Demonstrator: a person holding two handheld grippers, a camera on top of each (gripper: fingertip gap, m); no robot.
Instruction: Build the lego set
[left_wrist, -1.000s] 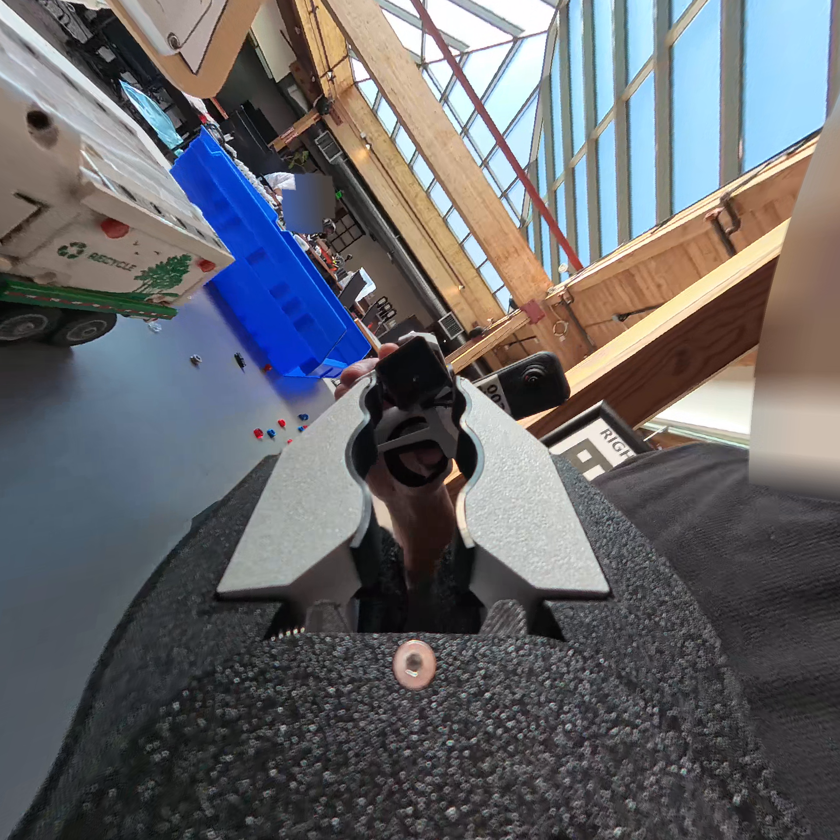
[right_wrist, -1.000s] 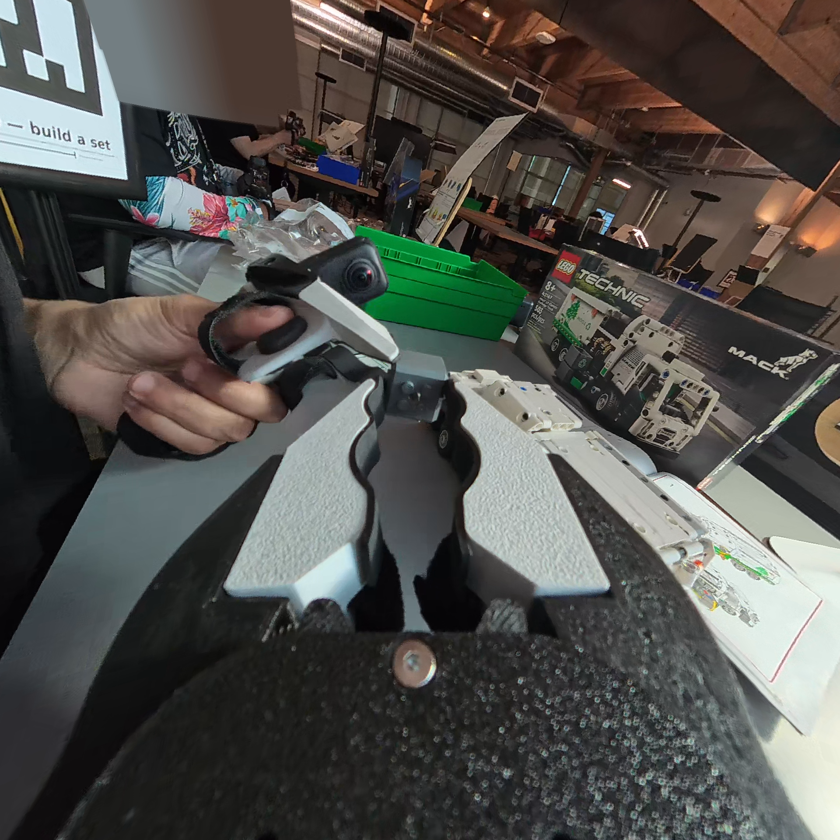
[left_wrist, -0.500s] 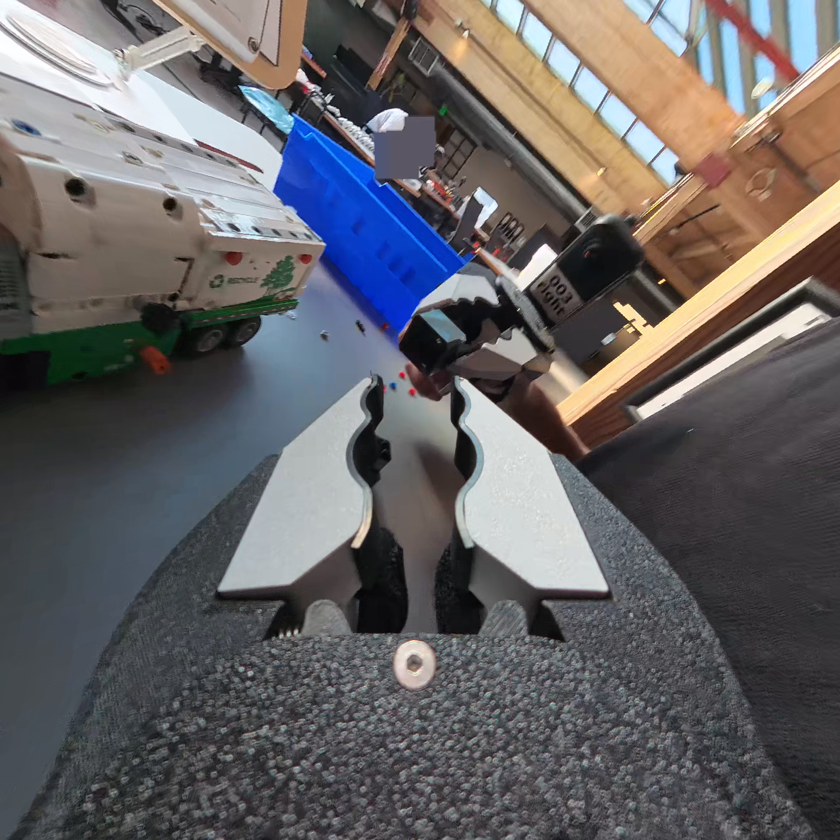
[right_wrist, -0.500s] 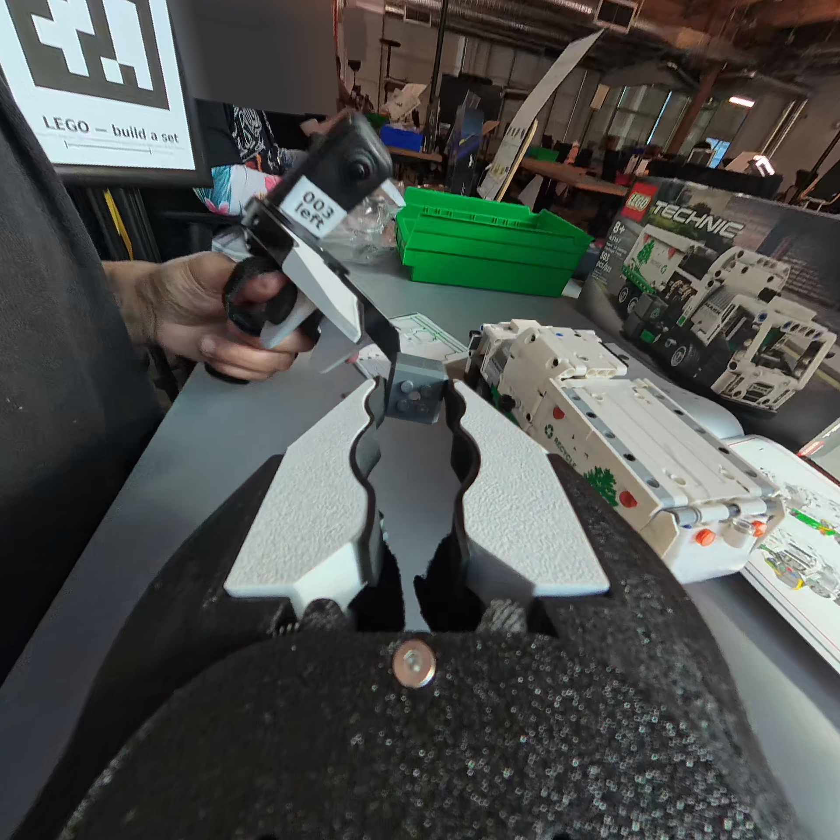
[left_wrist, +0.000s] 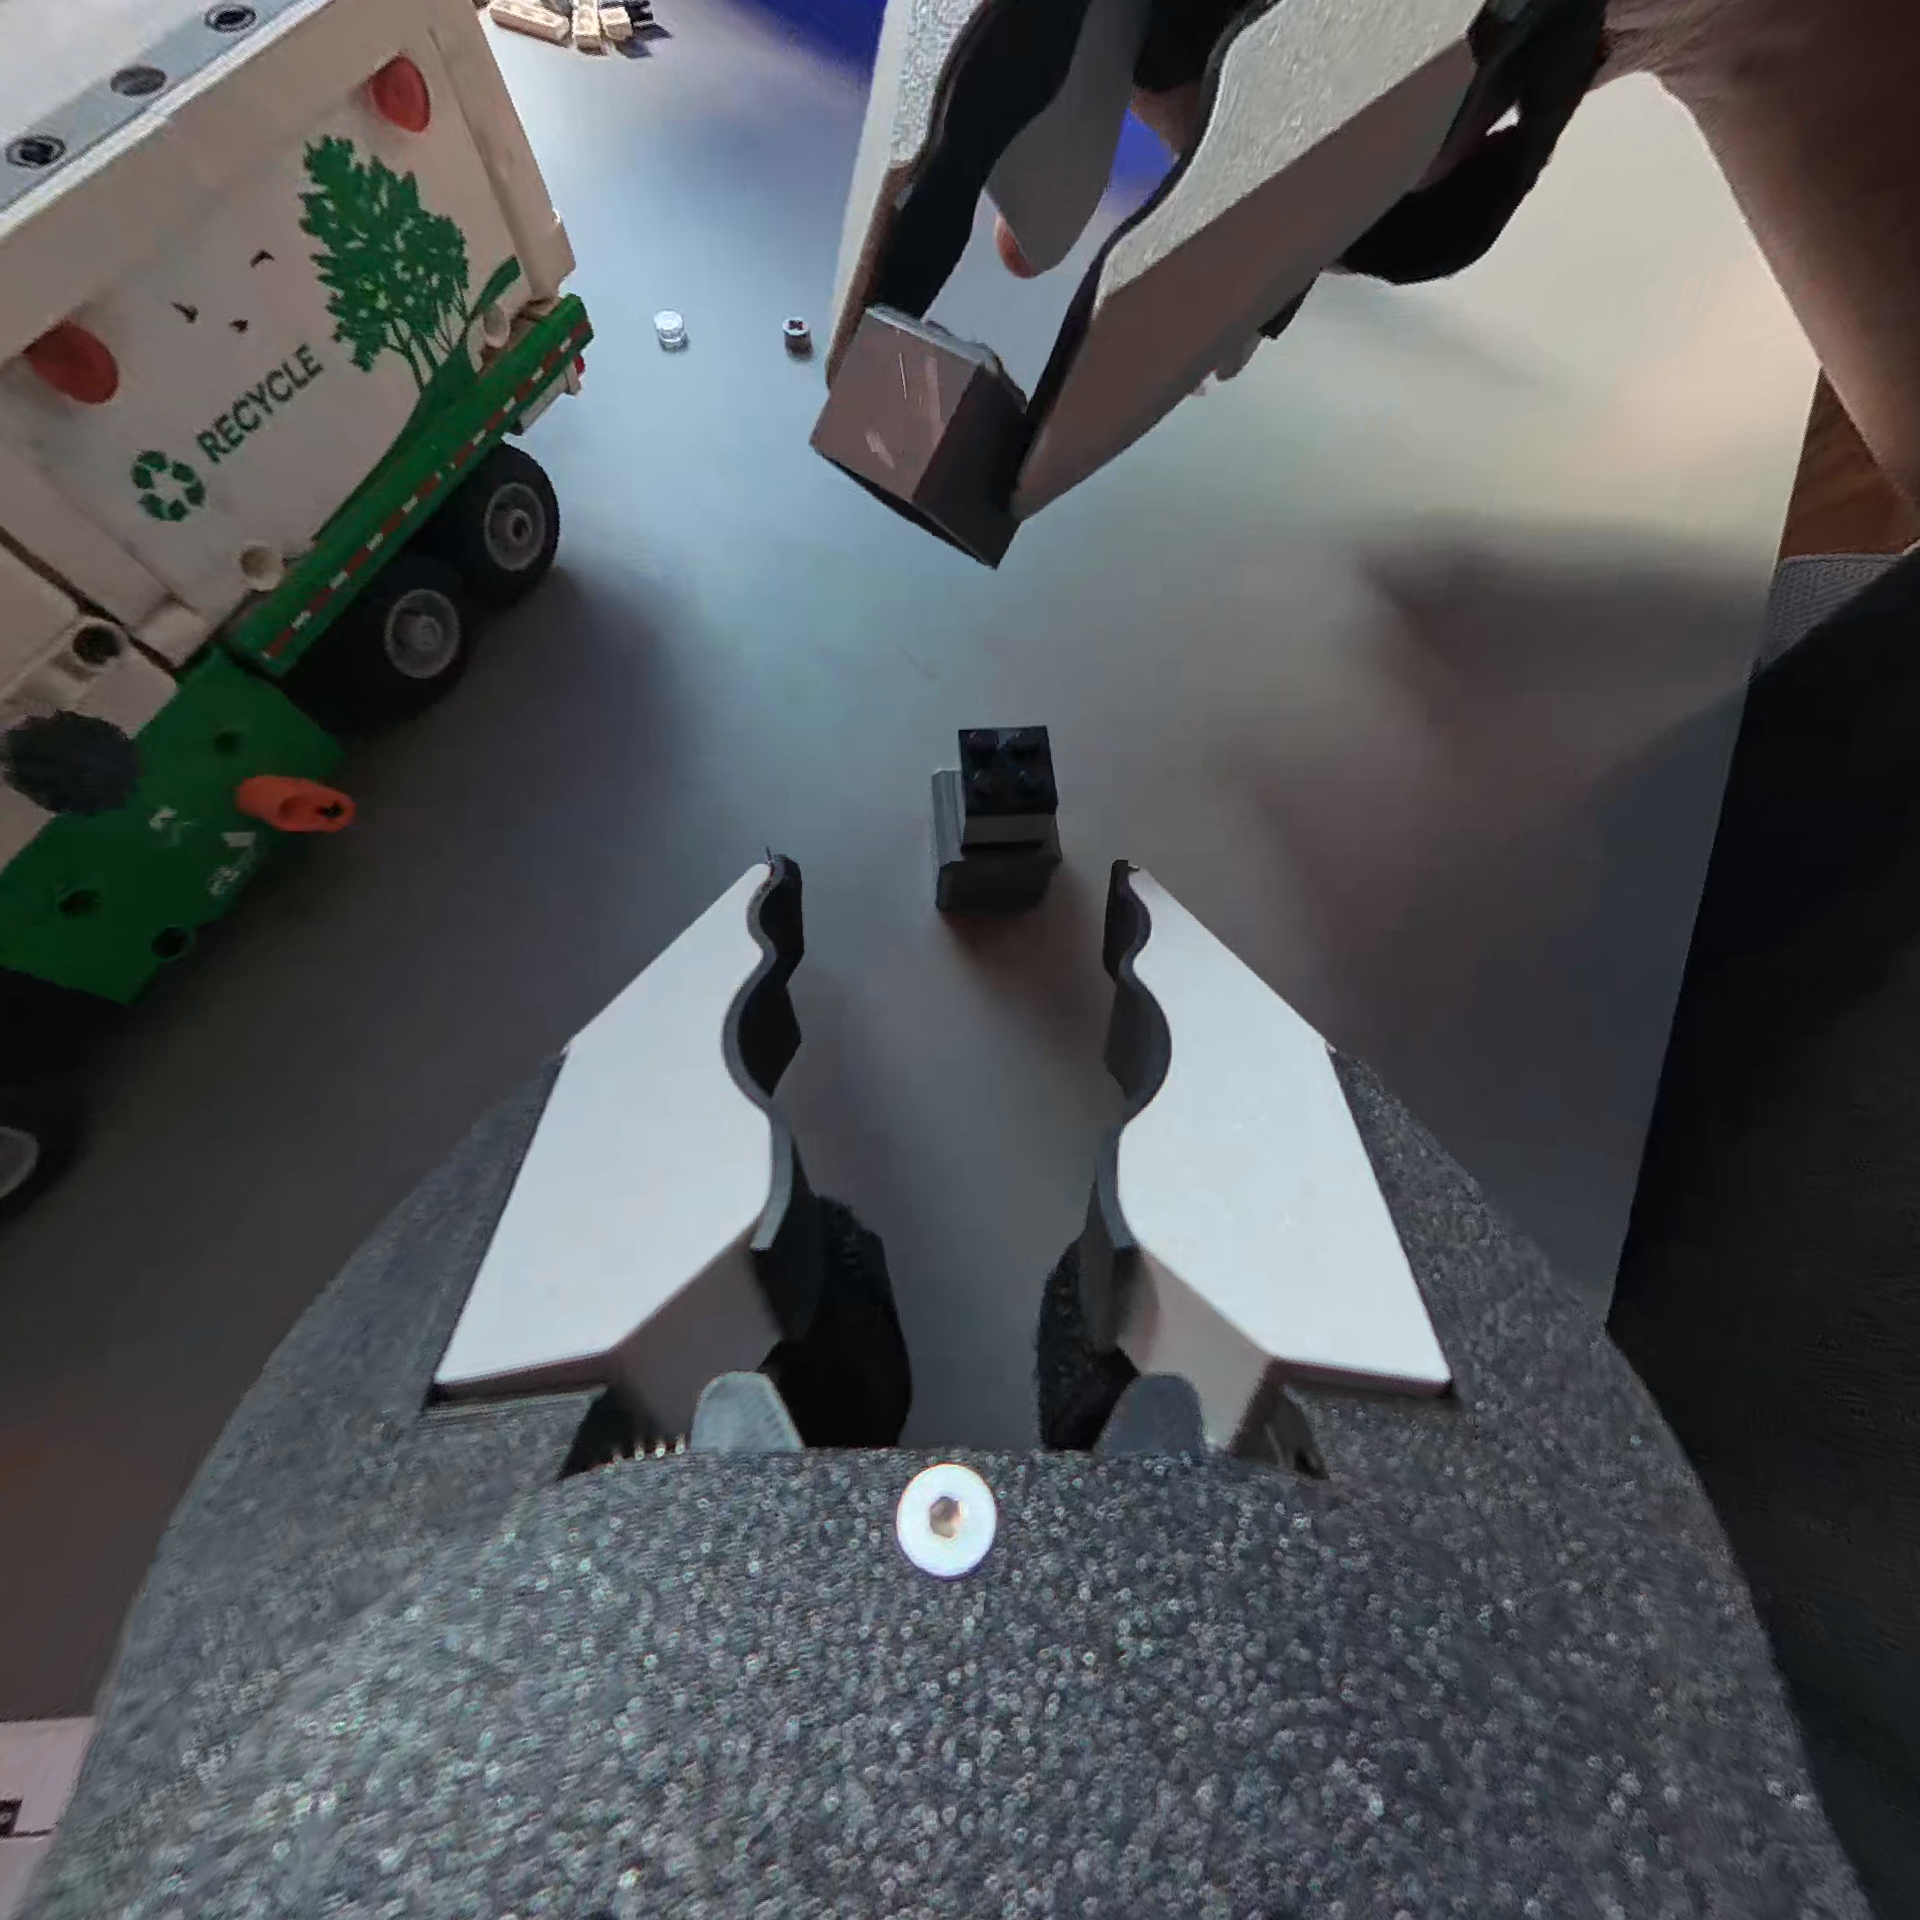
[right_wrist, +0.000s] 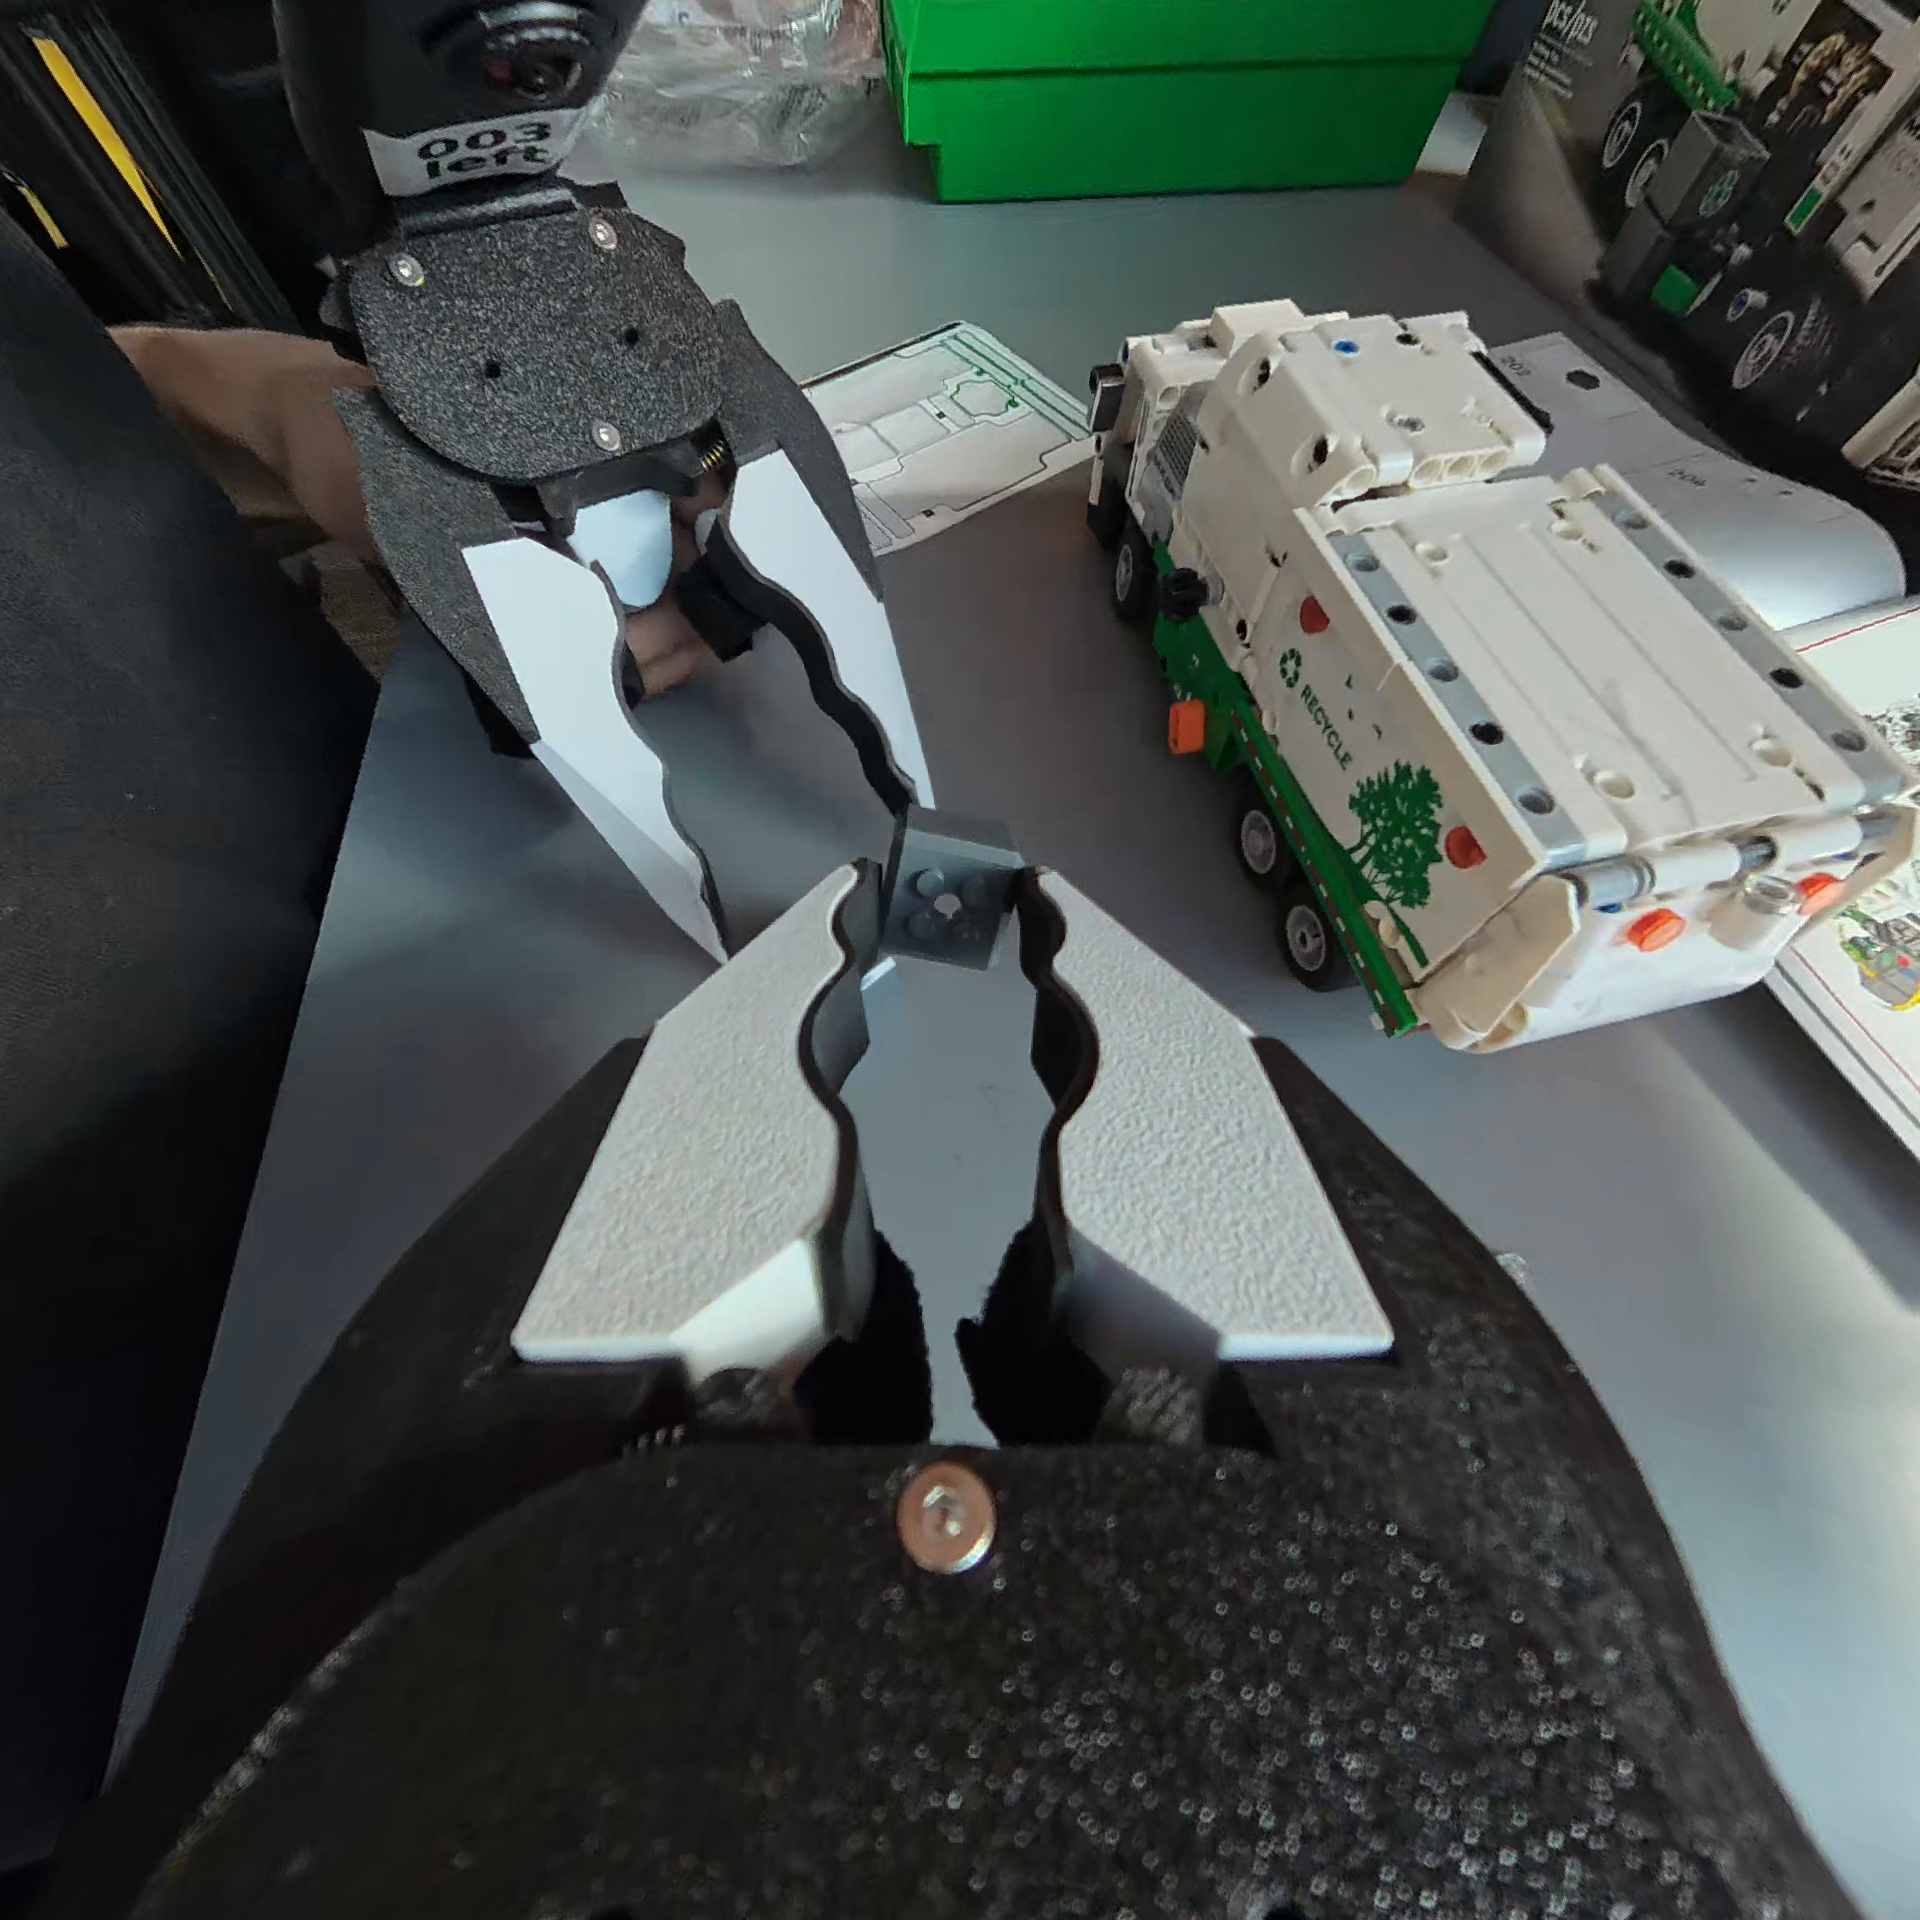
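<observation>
Nearest, the left gripper (left_wrist: 951, 883) now gapes empty just short of the small black-and-grey brick stack (left_wrist: 995, 821) on the grey table (left_wrist: 1299, 727), having swung down towards it. Beyond the stack, raised, the right gripper (right_wrist: 940, 883) clenches a grey brick (right_wrist: 951, 899). Left of the stack stands the white-and-green truck (left_wrist: 260, 416). Joining looks close.
</observation>
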